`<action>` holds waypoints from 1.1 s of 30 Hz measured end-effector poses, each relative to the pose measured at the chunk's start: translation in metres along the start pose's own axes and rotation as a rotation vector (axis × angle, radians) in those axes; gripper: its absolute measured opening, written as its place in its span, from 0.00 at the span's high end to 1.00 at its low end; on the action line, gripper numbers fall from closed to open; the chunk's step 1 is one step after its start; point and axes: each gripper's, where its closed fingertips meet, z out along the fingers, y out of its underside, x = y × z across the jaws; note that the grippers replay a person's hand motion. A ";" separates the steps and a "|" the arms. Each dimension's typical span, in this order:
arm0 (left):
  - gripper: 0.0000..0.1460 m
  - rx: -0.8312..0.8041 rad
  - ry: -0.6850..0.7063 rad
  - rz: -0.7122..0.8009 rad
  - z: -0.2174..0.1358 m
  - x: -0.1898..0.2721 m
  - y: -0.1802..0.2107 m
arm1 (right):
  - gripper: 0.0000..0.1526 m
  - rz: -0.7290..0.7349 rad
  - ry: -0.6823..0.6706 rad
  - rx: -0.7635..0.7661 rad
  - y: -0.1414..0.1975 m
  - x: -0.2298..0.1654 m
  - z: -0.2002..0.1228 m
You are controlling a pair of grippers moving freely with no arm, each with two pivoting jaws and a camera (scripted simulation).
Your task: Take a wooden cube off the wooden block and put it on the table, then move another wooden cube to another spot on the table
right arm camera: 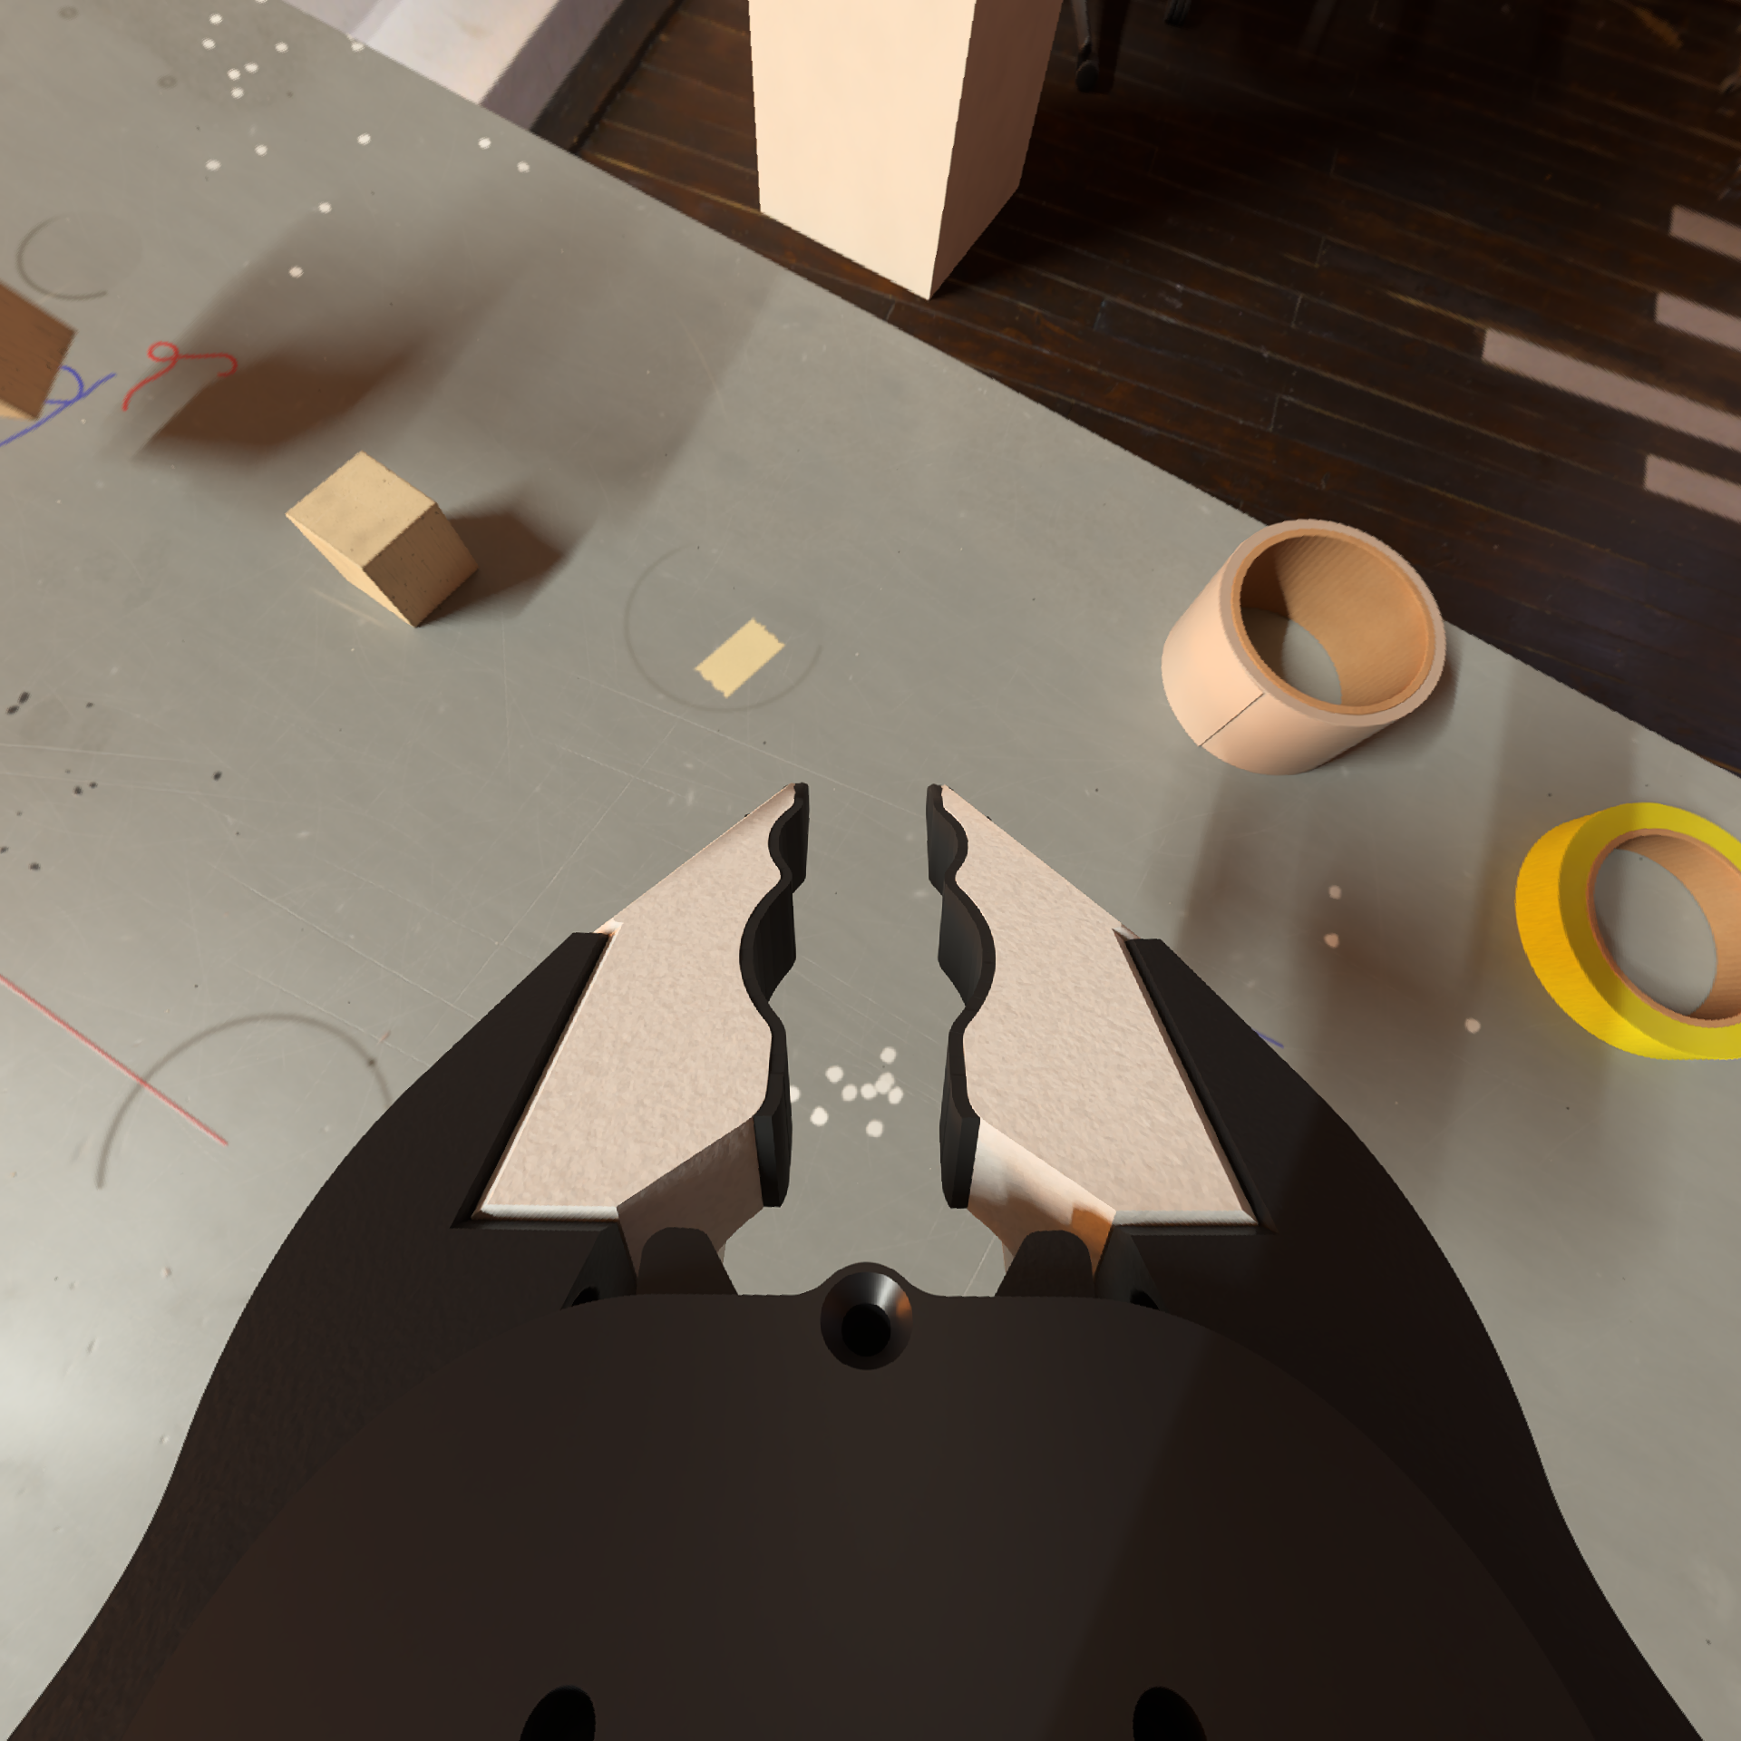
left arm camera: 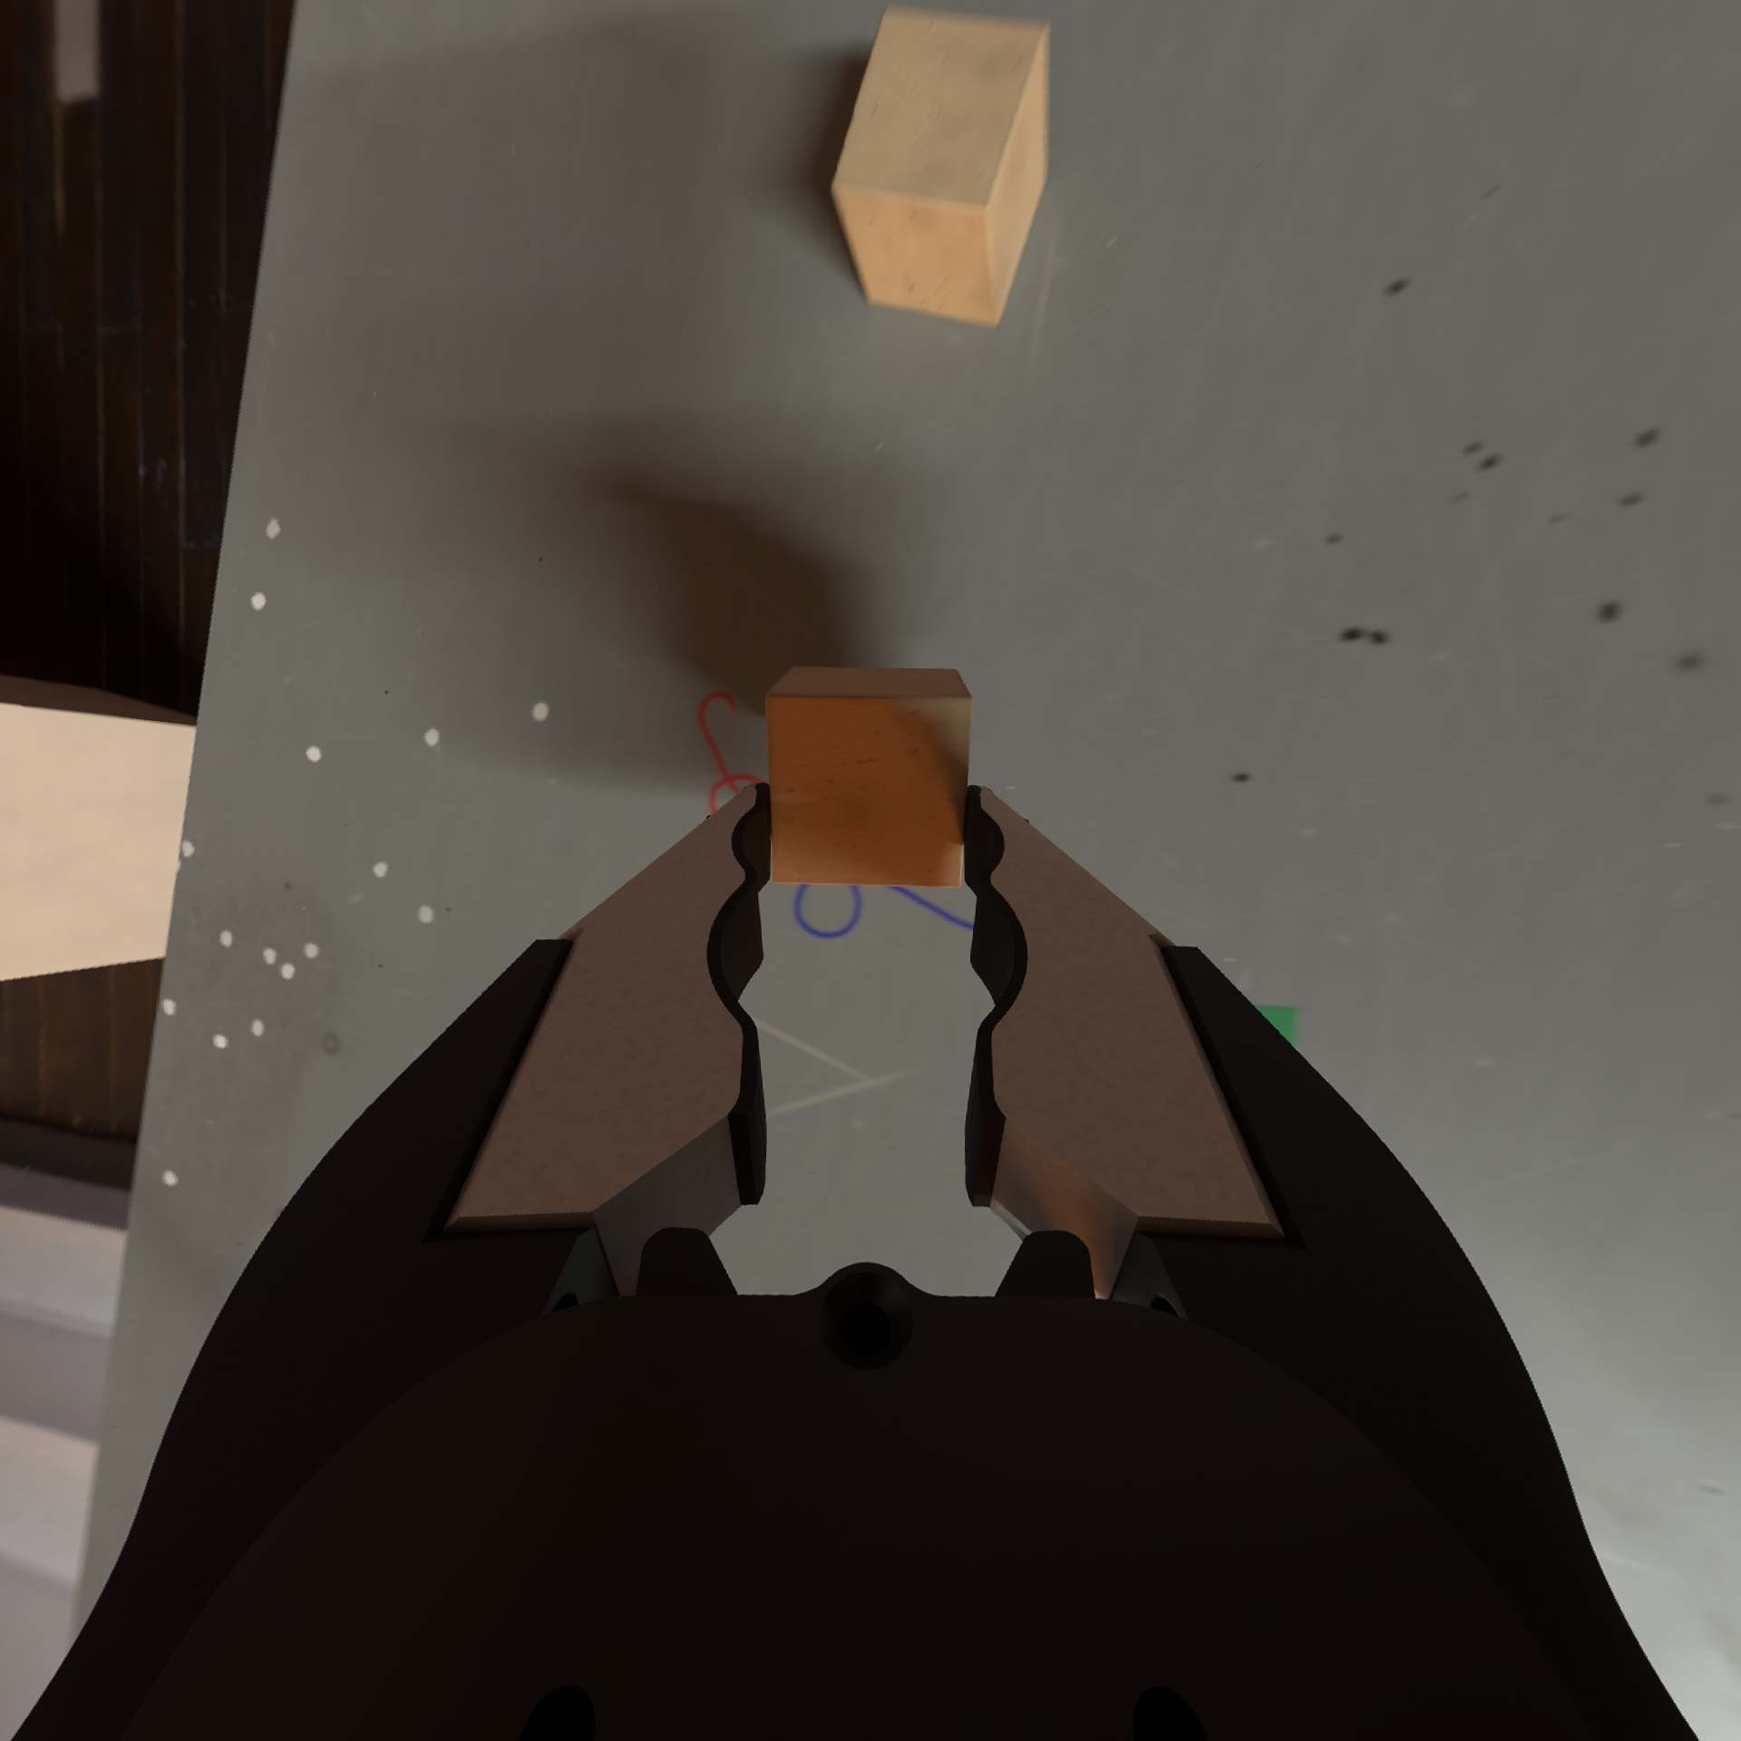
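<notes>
In the left wrist view, the left gripper point(left arm camera: 867, 829) pinches a wooden cube point(left arm camera: 865, 782) at frame centre, held above the grey table point(left arm camera: 1319, 848) (its shadow falls up-left); a second cube point(left arm camera: 942, 170) lies at top centre. In the right wrist view, that cube point(right arm camera: 382, 537) sits at upper left, the right gripper point(right arm camera: 867, 829) at centre parted and empty, two tape rolls point(right arm camera: 1305, 650) at right.
</notes>
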 end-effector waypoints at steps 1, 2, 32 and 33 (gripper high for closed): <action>0.72 -0.035 0.002 0.013 0.006 -0.007 0.002 | 0.84 -0.002 -0.004 -0.008 0.001 -0.001 0.001; 0.72 -0.074 0.006 0.028 0.010 -0.012 0.005 | 0.84 -0.010 -0.005 -0.019 0.003 -0.001 0.002; 0.72 -0.306 0.182 0.149 0.038 -0.026 0.020 | 0.84 -0.022 -0.048 -0.013 0.003 -0.003 0.007; 0.65 -0.314 0.180 0.136 0.037 -0.026 0.021 | 0.84 -0.014 -0.045 -0.009 0.003 -0.002 0.006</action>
